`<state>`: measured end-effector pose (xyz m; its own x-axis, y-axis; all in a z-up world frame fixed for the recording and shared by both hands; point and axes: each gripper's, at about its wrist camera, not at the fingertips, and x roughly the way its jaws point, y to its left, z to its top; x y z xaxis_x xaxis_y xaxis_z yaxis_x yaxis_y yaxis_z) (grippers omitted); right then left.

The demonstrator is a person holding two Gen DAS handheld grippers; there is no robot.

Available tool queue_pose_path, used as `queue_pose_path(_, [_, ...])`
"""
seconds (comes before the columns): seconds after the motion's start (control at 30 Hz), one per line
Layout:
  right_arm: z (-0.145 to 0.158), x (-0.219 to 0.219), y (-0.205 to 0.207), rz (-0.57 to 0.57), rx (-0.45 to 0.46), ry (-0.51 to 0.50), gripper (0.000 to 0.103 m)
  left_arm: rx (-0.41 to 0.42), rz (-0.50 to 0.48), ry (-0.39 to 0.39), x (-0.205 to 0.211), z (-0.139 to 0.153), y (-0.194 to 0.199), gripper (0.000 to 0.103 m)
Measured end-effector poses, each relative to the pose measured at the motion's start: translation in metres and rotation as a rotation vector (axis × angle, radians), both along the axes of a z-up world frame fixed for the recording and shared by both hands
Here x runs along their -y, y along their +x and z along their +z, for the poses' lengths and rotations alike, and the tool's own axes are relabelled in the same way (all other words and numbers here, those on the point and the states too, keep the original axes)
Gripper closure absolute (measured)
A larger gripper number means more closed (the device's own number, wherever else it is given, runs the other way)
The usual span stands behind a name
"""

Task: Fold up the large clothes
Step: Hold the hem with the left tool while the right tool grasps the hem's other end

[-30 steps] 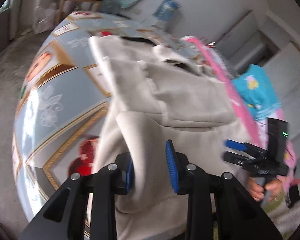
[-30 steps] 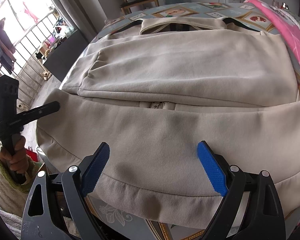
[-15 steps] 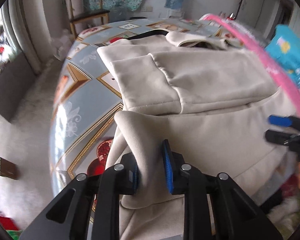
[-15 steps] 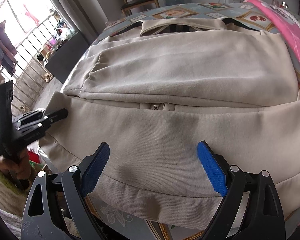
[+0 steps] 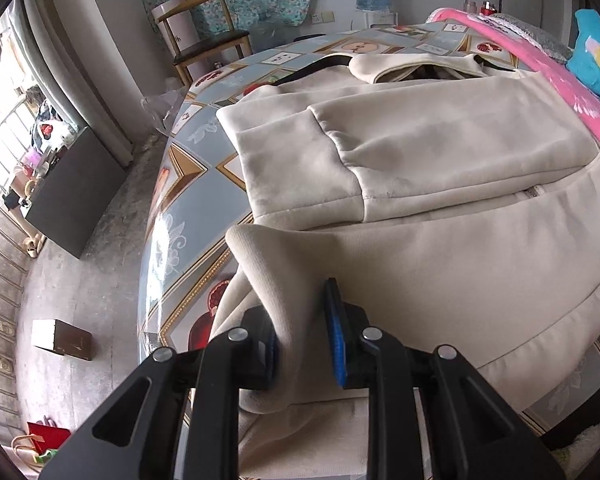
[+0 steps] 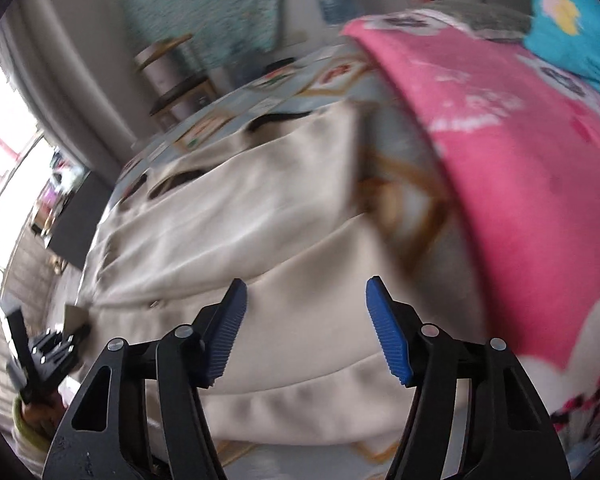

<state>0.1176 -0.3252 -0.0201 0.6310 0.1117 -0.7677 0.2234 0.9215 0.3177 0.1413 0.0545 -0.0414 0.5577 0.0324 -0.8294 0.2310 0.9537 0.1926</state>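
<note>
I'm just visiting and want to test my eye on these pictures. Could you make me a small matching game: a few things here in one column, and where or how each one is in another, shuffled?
Things:
1. beige fleece jacket
2. left gripper
3. right gripper
4. wooden chair with dark seat

States or places:
A. stands on the floor beyond the table
B. jaws apart above the cloth, gripping nothing
C. spread on the patterned table, sleeves folded across it
D. pinching a raised corner of the hem

Pairs: 1-C, 2-D, 3-B, 4-A
</note>
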Motion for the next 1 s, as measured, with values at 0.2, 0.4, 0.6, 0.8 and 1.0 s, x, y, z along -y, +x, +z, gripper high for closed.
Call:
queue_pose_path(0.2, [-0.014,0.018,0.028,0.029,-0.031,0.011,0.043,-0.01,0.017,-0.018,-0.002,0.001,0.001,0.083])
queue_pose_path(0.4, [-0.029,0.026,0.037,0.074,-0.084,0.048,0.043,-0.011,0.028,-0.013,0.0,0.001,-0.001,0.083])
queue_pose_path(0.6, [-0.018,0.024,0.01,0.139,-0.049,0.097,0.043,-0.023,0.041,-0.019,0.0,0.001,0.001,0.083])
queue_pose_path(0.8, [-0.013,0.024,0.004,0.226,-0.026,0.185,0.042,-0.024,0.046,-0.016,0.0,0.001,0.002,0.083])
queue_pose_path(1.0, [-0.026,0.028,0.022,0.229,-0.059,0.199,0.042,-0.022,0.049,-0.011,0.001,0.001,0.002,0.083])
